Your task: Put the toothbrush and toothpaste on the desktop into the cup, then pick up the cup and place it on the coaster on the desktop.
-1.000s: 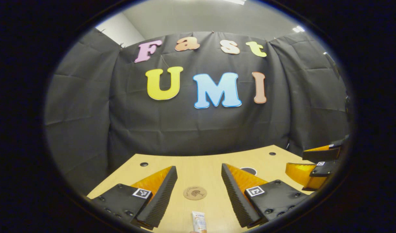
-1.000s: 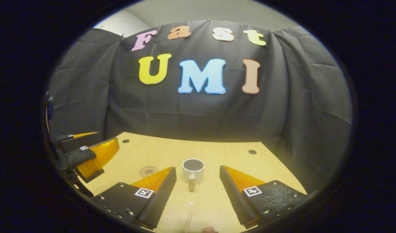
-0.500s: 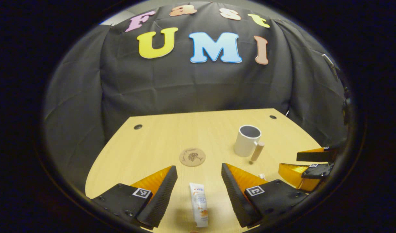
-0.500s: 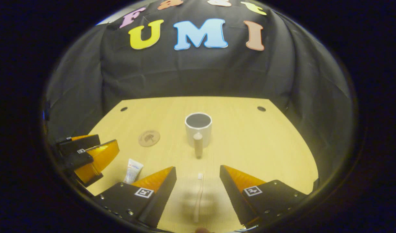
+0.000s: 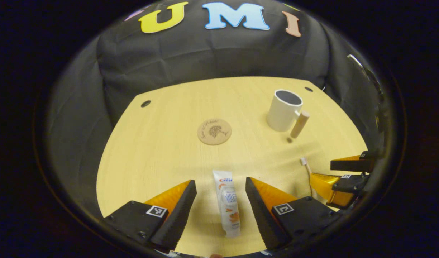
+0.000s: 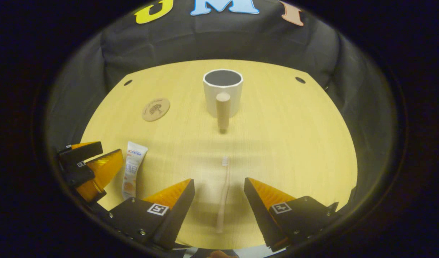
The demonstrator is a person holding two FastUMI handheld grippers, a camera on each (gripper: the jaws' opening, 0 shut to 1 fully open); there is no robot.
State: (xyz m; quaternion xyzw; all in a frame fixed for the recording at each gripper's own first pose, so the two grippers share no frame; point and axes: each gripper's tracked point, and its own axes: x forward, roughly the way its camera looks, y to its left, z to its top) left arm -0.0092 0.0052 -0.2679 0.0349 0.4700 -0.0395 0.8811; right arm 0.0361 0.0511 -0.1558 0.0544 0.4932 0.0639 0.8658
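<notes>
Toothpaste (image 5: 227, 204): lying flat on desktop (image 5: 162, 143), lower centre of left gripper view, sitting in the gap between the left claw's fingers, not touching either; cap end nearest camera, flat end pointing up-frame toward coaster. Also showing lower left of right gripper view (image 6: 132, 168), just beside the other claw.
Toothbrush (image 6: 223, 193): lying flat, lower centre of right gripper view, running up-frame between the right claw's fingers, bristle end farthest from camera, pointing toward cup. Head end peeking out at right of left gripper view (image 5: 305, 164).
Cup (image 6: 223, 91): standing upright, upper centre of right gripper view, wooden handle facing camera, looking empty inside. Upper right in left gripper view (image 5: 284, 109).
Coaster (image 5: 214, 131): lying flat, centre of left gripper view, well apart from cup. Left of cup in right gripper view (image 6: 155, 109).
Left gripper (image 5: 221, 191): spread wide, hovering over toothpaste, gripping nothing. Showing at far left edge of right gripper view (image 6: 94, 163).
Right gripper (image 6: 219, 190): spread wide, straddling toothbrush handle, fingers not pressing on it. Showing at right edge of left gripper view (image 5: 334, 175).
Desktop holes: dark round ones sitting near far corners.
</notes>
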